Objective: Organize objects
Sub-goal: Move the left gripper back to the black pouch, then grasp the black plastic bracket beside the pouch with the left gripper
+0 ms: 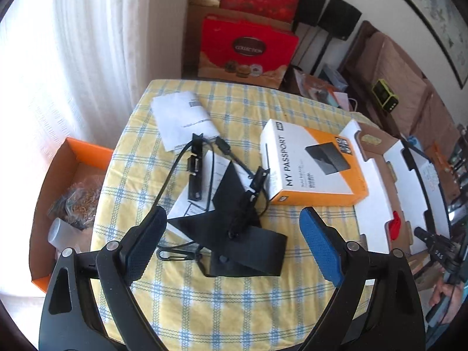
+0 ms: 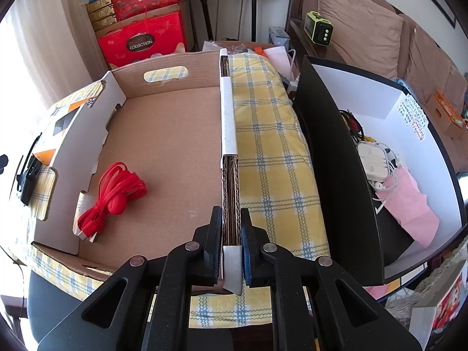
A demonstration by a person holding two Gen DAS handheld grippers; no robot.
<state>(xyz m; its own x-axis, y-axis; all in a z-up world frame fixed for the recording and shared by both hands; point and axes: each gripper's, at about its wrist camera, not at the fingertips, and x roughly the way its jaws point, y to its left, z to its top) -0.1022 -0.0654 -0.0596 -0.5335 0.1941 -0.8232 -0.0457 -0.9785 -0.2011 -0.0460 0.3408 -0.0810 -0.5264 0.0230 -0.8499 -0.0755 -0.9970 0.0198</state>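
Note:
My left gripper (image 1: 232,225) is open and empty, above a black pouch (image 1: 231,234) tangled with black cables (image 1: 204,158) on the yellow checked tablecloth (image 1: 204,307). An orange and white "My Passport" box (image 1: 316,169) lies just beyond to the right. White paper leaflets (image 1: 184,117) lie at the far side. My right gripper (image 2: 231,228) is shut on the right wall (image 2: 229,158) of a shallow cardboard tray (image 2: 169,134). A coiled red cable (image 2: 117,187) lies inside the tray; it also shows in the left wrist view (image 1: 395,225).
An orange box (image 1: 55,193) with a bottle and bags sits left of the table. A black-and-white box (image 2: 380,146) with chargers, cables and a pink bag stands right of the table. Red gift boxes (image 1: 248,49) are stacked behind. A sofa (image 2: 380,35) is at the right.

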